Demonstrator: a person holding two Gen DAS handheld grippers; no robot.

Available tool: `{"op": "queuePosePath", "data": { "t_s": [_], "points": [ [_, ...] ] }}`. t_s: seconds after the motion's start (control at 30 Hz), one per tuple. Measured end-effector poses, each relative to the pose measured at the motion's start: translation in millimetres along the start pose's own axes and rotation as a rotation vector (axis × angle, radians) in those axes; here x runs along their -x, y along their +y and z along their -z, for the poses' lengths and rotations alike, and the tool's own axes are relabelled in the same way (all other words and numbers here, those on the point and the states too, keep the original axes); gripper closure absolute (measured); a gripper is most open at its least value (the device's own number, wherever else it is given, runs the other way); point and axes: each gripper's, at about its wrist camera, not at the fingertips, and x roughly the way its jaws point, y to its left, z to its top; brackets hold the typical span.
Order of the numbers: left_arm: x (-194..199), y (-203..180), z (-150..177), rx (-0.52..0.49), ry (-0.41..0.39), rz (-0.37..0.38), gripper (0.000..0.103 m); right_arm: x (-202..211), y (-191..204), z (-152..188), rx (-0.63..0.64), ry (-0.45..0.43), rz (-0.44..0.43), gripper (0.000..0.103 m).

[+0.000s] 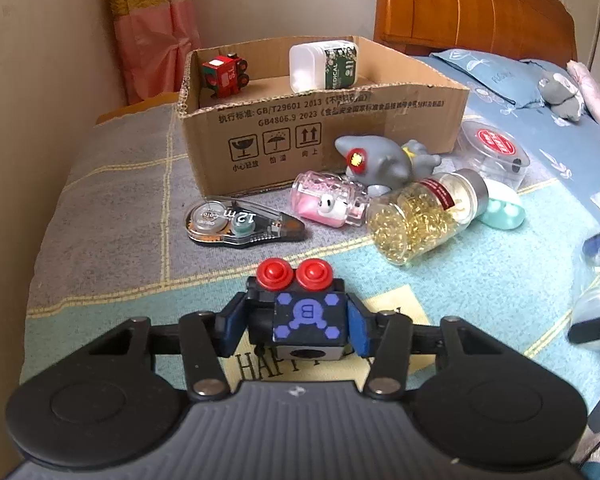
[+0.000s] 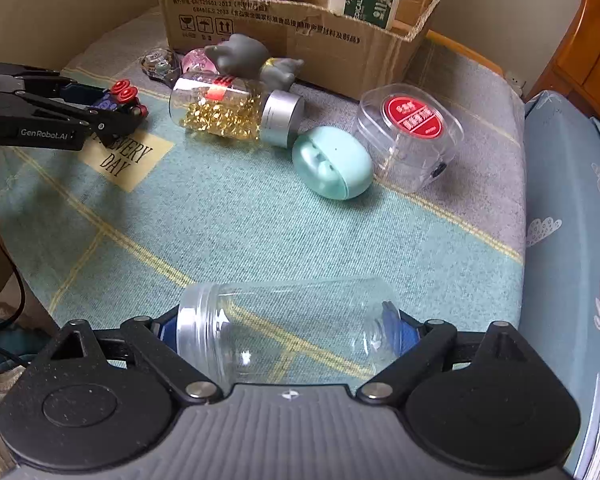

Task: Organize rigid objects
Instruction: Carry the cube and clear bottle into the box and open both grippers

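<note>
- Left tongs [image 1: 302, 320] clamped on a small black toy block with purple hexagon print and two red round knobs [image 1: 300, 308], blue pads pressing its two side faces; held above the checked teal and grey blanket [image 1: 100, 200] near the bed's near edge, probably lifted for carrying to the box.
- Right tongs [image 2: 288, 332] clamped end to end on an empty clear plastic jar with a ribbed screw neck [image 2: 288, 340], lying sideways between the pads; gripped by mouth and base, likely because the round wall would slip.
- Open brown cardboard box with printed handling symbols [image 1: 324, 136] toward the bed's far edge, evidently the collecting place: a small red toy vehicle [image 1: 225, 74] and a white bottle with dark green label [image 1: 324, 66] already inside.
- Still loose on the blanket just in front of the box: clear correction-tape dispenser [image 1: 236, 222], pink see-through case [image 1: 330, 204], grey soft-looking animal figure with a red eye [image 1: 380, 160], clear jar of gold beads with a silver cap [image 1: 420, 216], mint-green egg-shaped case [image 2: 332, 164], clear tub with a red round label [image 2: 410, 136].
- Toy block: hard, boxy, flat-sided, so a steady hold. Clear jar: smooth, light, glossy, likelier to twist in the grip.
</note>
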Motion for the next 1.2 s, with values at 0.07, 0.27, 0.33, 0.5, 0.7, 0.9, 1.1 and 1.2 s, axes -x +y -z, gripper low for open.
{"op": "queuePosePath", "data": {
  "t_s": [0.07,0.27,0.33,0.5,0.7,0.9,1.1,1.2],
  "points": [
    [0,1,-1,-0.001,0.009,0.011,0.053,3,-1,-2,0.007,-0.012,0.0,0.008],
    [8,1,-7,-0.021,0.019,0.021,0.053,18,-5,-14,0.013,-0.07,-0.009,0.008],
    [13,1,-10,-0.026,0.016,0.024,0.053,22,-7,-20,0.012,-0.089,-0.019,0.008],
    [26,2,-25,-0.039,0.0,0.034,0.053,28,-10,-36,0.027,-0.14,-0.024,0.008],
    [40,4,-58,-0.061,-0.044,0.052,0.053,40,-18,-65,0.031,-0.22,-0.037,0.008],
    [43,6,-107,-0.101,-0.119,0.039,0.053,48,-28,-102,0.025,-0.297,-0.033,0.008],
    [19,8,-149,-0.122,-0.141,-0.008,0.053,53,-34,-136,0.02,-0.351,-0.025,0.008],
    [4,10,-158,-0.118,-0.141,-0.023,0.053,54,-34,-148,0.025,-0.362,-0.011,0.008]
  ]
}}
